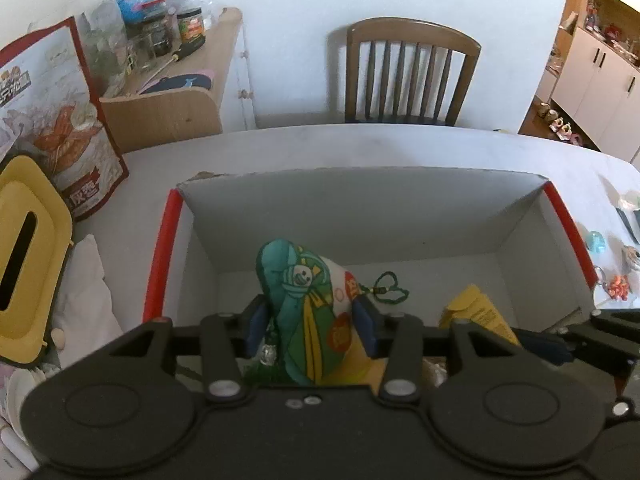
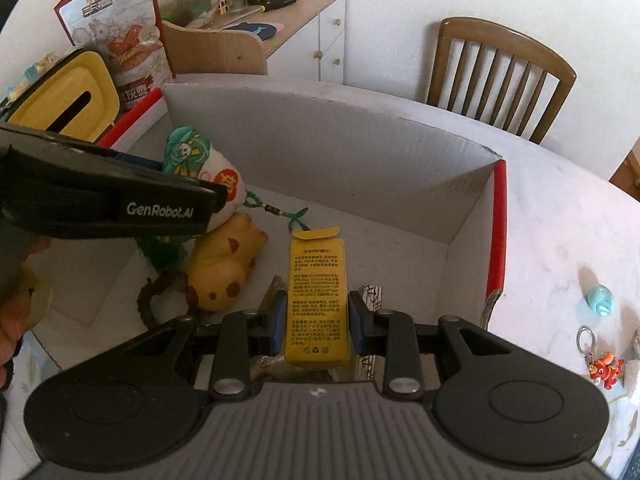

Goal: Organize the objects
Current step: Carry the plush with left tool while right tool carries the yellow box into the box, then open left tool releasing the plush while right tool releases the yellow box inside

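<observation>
An open white cardboard box [image 1: 360, 200] with red edges stands on the table, and both grippers reach down into it. My left gripper [image 1: 310, 314] is shut on a green and white plush charm [image 1: 304, 292] with a green cord; the charm [image 2: 188, 152] hangs at the box's left side. My right gripper [image 2: 317, 320] is shut on a slim yellow carton [image 2: 316, 280] with printed text, held lengthwise just above the box [image 2: 320, 140] floor. The carton [image 1: 480, 312] also shows at the right of the left wrist view.
A yellow spotted plush toy [image 2: 228, 268] and a brown braided ring [image 2: 148, 300] lie in the box. Left of it stand a yellow tissue holder [image 1: 28, 256] and a snack bag [image 1: 60, 120]. A blue trinket [image 2: 600, 300] and a red keychain [image 2: 606, 366] lie at right. A chair [image 1: 412, 72] stands behind.
</observation>
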`<state>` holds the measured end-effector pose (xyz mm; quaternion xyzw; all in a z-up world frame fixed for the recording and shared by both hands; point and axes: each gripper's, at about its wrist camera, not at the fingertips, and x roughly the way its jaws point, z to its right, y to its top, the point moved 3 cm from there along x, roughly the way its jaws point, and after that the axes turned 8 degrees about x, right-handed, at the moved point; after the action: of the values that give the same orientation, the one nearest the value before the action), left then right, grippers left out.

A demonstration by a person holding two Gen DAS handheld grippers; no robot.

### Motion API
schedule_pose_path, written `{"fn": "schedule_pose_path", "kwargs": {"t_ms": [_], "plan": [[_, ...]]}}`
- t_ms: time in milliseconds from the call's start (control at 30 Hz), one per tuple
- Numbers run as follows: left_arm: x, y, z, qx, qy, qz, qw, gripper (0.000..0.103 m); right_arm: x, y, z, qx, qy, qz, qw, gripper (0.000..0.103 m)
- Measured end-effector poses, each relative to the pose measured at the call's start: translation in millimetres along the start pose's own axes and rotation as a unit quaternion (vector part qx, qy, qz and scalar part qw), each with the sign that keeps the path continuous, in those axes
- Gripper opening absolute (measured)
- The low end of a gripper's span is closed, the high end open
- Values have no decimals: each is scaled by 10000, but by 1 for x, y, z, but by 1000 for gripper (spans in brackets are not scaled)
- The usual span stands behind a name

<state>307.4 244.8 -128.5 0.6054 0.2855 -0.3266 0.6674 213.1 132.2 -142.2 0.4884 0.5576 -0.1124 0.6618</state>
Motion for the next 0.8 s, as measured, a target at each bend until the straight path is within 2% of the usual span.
{"fn": "schedule_pose_path", "kwargs": {"t_ms": [167,300,367,433,800], "plan": [[2,2,-6,-160,9,-61,9999,47,-8,1,7,128,76,72,9999,31],[2,1,-8,-299,13,-92,9995,54,-14,0,15,292,107,83,9995,32],[0,0,-8,-336,-11,-88,9994,63,-19,-1,19,353,173,99,9992,40],[-4,-1,-7,-344,21,-30,9994,68,-25,-3,22,372,145,155,9991,53],[-37,-4,10,-304,-123,184,9993,69,-65,-10,29,504,241,380,9977,53]]}}
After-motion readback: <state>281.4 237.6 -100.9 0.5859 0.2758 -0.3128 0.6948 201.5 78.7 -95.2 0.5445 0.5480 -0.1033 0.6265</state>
